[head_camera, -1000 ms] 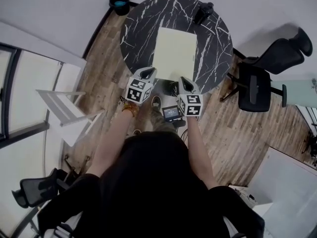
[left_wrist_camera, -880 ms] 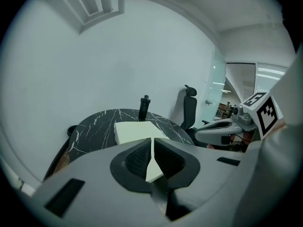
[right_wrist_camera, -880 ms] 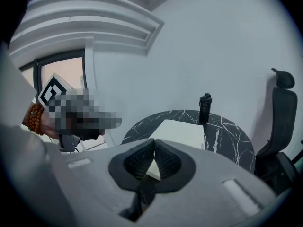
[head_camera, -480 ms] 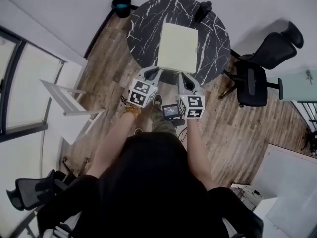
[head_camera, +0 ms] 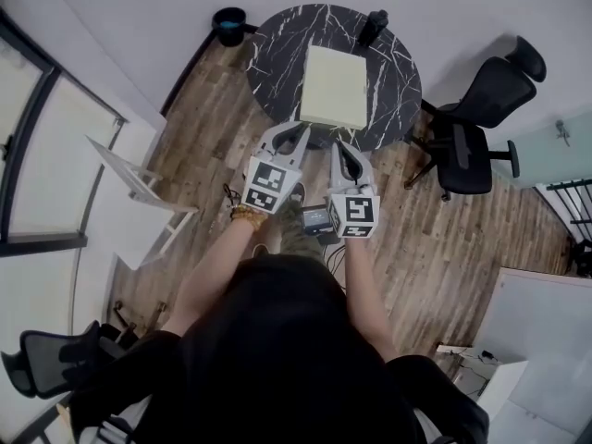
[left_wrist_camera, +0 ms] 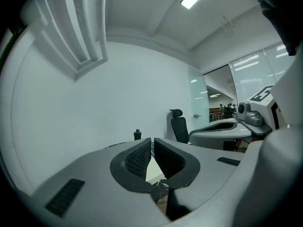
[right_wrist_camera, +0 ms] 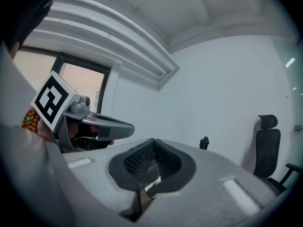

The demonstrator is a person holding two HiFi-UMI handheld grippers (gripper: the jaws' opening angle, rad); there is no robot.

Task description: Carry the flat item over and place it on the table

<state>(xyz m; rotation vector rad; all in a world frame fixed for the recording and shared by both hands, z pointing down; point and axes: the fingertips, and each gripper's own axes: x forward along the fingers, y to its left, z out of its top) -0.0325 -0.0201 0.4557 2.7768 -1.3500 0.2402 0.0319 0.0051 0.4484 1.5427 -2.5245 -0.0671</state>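
The flat item, a pale yellow rectangular sheet, lies flat on the round black marble table. Both grippers hang over the wooden floor on the near side of the table, clear of the sheet. My left gripper is shut with nothing in it; in the left gripper view its jaws meet at the tips, and a sliver of the sheet shows beyond them. My right gripper is also shut and empty, its ribbed pads pressed together in the right gripper view.
A small dark bottle-like object stands at the table's far edge. A black office chair sits to the right of the table, a black bin at its far left. A white frame stands by the glass wall. A small device lies on the floor.
Both grippers have drawn back from the near edge of the sheet, toward me and upward. The sheet stays flat on the table.
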